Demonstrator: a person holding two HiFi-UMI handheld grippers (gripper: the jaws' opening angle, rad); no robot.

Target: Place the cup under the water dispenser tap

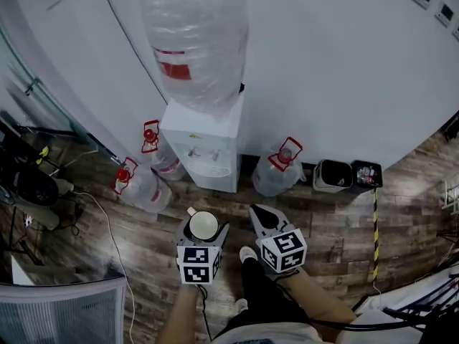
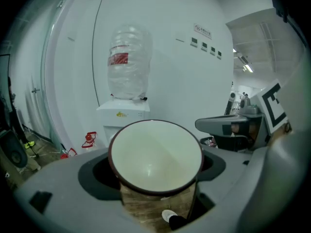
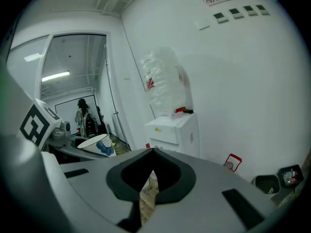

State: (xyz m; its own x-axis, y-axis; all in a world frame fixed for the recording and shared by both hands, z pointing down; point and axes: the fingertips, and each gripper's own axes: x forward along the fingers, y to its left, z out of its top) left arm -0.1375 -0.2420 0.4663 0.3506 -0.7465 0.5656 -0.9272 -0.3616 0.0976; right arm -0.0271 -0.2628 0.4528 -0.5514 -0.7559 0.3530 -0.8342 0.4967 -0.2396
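Note:
A cup (image 1: 203,225) with a white inside and a dark rim stands upright between the jaws of my left gripper (image 1: 203,228), which is shut on it. From the left gripper view the cup (image 2: 155,157) fills the middle. From the right gripper view the cup (image 3: 97,144) shows blue marks on its side. The white water dispenser (image 1: 203,138) stands against the wall ahead, with a large clear bottle (image 1: 195,38) on top and its taps (image 1: 204,153) facing me. My right gripper (image 1: 258,213) hangs beside the cup, shut and empty, its tips (image 3: 153,152) touching.
Spare water bottles with red handles (image 1: 143,188) (image 1: 278,172) lie on the wood floor on both sides of the dispenser. Two small bins (image 1: 333,175) sit to the right by the wall. A striped tape line (image 1: 374,228) runs along the floor. Cables and gear (image 1: 32,185) crowd the left.

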